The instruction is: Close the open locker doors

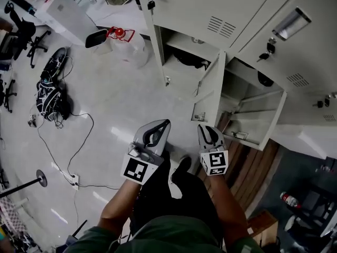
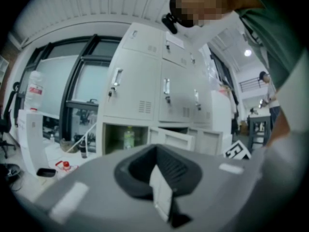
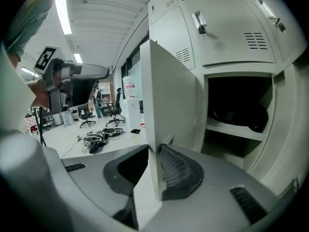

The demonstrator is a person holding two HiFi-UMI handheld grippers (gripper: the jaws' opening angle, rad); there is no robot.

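Close in at 6 o'clock of the head view, you hold the left gripper [image 1: 167, 123] and the right gripper [image 1: 201, 126] side by side, both pointing toward 12 o'clock.

Task status: not started, judging by how the doors lie.
- The near door [image 1: 211, 88] stands swung out edge-on, just past the right gripper's tip toward 12 o'clock. Its compartment [image 1: 181, 70] is exposed at 11.
- The second door [image 1: 261, 121] hangs open at 2 o'clock, with a dark object on the shelf behind it.
- The upper doors [image 1: 210, 4] farther back are already flush.
- Two doors are left to push home.

Jaws:
- Left gripper: the jaws are pressed together with nothing between them, well apart from any door. Its own view shows the lockers only in the distance.
- Right gripper [image 3: 157, 151]: the jaws are also clenched and empty. The free edge of the near door [image 3: 169, 95] rises directly beyond the tip at 12 o'clock. Whether the tip touches that edge or sits just short of it cannot be told.
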